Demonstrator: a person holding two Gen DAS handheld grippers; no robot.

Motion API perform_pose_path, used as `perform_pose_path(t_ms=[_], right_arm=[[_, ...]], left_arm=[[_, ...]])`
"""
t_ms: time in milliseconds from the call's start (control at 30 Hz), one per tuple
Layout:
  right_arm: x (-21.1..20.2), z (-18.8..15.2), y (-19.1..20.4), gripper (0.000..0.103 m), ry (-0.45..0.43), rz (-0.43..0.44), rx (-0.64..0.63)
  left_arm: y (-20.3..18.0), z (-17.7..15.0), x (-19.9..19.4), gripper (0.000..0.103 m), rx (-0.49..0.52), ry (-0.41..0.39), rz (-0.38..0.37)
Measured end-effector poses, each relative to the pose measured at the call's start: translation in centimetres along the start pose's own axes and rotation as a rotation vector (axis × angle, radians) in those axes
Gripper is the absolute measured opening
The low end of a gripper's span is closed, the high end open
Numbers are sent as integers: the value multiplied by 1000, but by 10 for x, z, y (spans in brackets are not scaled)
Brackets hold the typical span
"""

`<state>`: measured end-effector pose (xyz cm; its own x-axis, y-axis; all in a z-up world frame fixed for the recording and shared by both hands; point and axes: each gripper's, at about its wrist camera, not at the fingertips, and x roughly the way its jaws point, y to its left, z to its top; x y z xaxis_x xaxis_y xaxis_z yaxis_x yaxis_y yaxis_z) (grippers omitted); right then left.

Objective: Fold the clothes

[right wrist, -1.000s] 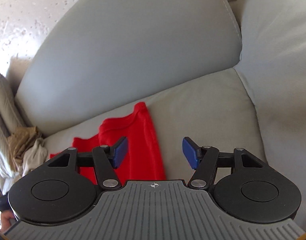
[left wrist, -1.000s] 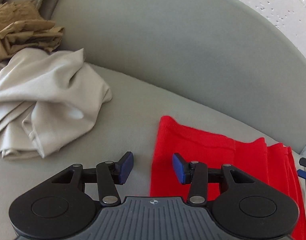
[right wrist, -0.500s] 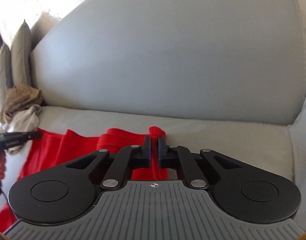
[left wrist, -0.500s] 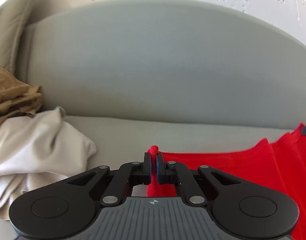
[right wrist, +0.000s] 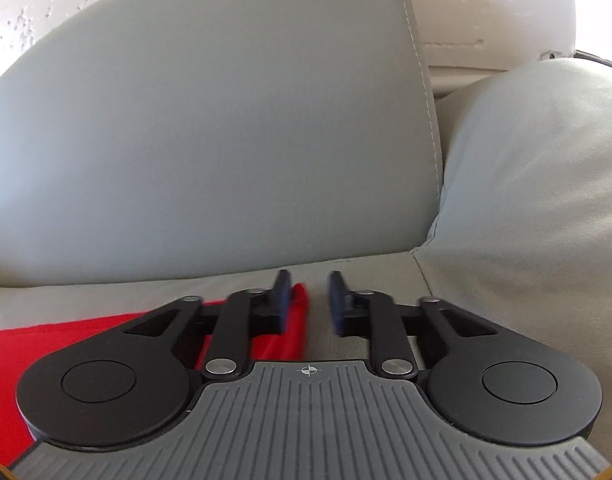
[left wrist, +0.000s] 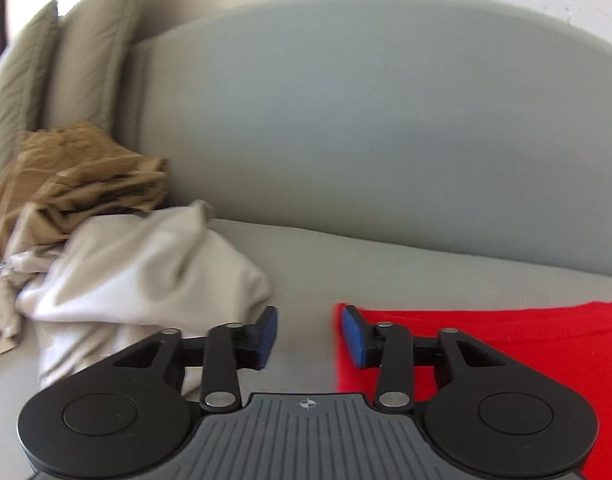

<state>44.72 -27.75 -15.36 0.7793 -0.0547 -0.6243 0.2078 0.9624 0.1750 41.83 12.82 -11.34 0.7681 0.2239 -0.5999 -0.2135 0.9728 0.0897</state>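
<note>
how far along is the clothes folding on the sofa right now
Done, apparently: the red cloth garment lies flat on the grey sofa seat. In hand: nothing; the left gripper and right gripper both have open jaws at its corners. Left: the crumpled beige garment and tan garment remain unfolded.

- Left gripper: black housing with two round discs, one on each side of a grey ribbed centre plate.
- Centre plate: a small crosshair mark printed at its front edge.
- Linkage: black bars joined by silver screws.
- Fingers: black, faced with blue pads.
- Right gripper: same build, with black discs, grey ribbed plate, crosshair mark, silver screws and dark blue pads.
</note>
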Motion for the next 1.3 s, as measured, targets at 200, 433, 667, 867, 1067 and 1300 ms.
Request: perform_pose_path(t_ms=[200,433,667,867,1067,1300], right_arm=[[-124,17,-38,56,-99,62,118],[-279,10,-59,56,-106,134,128],[-252,-64,-27,52,200,297,71],[-171,-117,2,7,273,317,82],[-105,-122,-17,0,293,354,238],[-143,-91,-43,3,155,32,218]], left_arm=[[40,1,-104,41,-40,68,-109],[56,-23,-227,49,0,247,-301],[13,-117,-214,33,25,222,-237],[22,-149,-182,8,-130,227,-111],[41,-148,-173,12,-225,273,-158],[40,-151,-172,12,-240,270,-169]])
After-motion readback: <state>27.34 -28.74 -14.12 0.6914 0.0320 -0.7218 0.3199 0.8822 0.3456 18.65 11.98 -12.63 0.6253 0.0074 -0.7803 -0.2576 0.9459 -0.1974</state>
